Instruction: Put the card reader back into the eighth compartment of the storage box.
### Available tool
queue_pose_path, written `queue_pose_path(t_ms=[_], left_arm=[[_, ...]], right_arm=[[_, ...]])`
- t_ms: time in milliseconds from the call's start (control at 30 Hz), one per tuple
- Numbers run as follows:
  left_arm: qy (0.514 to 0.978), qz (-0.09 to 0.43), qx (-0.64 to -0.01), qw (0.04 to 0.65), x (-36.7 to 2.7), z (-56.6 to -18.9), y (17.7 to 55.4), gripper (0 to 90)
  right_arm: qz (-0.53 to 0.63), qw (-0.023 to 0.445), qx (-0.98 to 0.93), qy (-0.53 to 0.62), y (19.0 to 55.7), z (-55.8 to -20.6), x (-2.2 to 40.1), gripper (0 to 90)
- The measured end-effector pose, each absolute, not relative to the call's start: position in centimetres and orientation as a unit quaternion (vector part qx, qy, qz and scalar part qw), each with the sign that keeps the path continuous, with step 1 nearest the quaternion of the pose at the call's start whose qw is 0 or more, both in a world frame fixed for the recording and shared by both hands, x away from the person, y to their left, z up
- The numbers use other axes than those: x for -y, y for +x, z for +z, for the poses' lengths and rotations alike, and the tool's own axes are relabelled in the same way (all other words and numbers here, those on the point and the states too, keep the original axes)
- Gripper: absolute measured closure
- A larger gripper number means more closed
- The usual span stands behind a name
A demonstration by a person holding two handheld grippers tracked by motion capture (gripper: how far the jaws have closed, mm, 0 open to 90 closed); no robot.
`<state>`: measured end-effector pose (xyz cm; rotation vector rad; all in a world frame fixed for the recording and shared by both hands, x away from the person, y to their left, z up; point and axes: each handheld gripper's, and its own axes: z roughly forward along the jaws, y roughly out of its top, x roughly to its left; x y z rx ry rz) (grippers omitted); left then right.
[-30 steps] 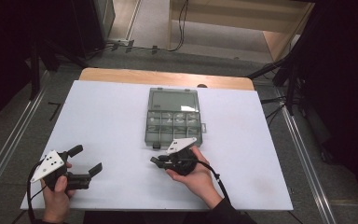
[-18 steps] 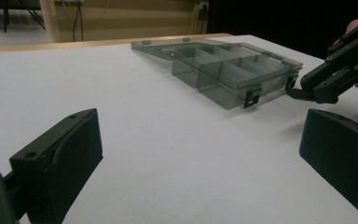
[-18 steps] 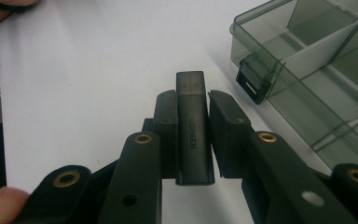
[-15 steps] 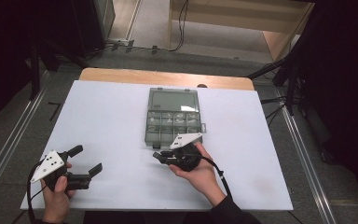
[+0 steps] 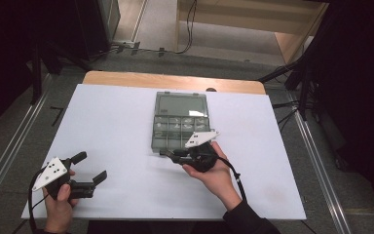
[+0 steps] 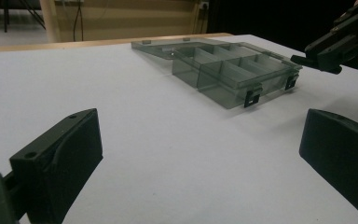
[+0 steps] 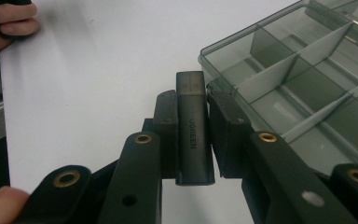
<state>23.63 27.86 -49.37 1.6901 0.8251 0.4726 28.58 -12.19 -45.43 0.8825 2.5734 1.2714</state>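
The right gripper (image 5: 168,154) has moved a bit since a sec ago: it went up and closer to the box, w/ its tip now right at the front left corner of the grey see-through organizer box (image 5: 180,122). Its jaws are closed on a small dark adapter (image 7: 193,126), the one w/ "UGREEN" printed on it. The adapter sticks out past the pads and hangs just by the box's front wall, not inside yet.

The box sits in the middle of the white table (image 5: 117,126), lid flat open behind it. It has rows of little compartments; some hold small things, too small to tell what.

So the adapter prob goes into one of the near compartments next. It needs to get over the wall first.

The left gripper (image 5: 88,170) didn't move. It rests low at the table's near left, jaws wide open, nothing btw them, well apart from the box.
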Motion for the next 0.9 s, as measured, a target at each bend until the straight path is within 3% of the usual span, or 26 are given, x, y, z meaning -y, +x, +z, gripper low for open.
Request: queue_pose_path(t_ms=[900], left_arm=[[0.722,0.201,-0.348,0.563,-27.8,-49.4,23.7,0.0]], right_arm=[[0.432,0.086,-0.837,0.325,30.1,-44.3,15.1,71.8]])
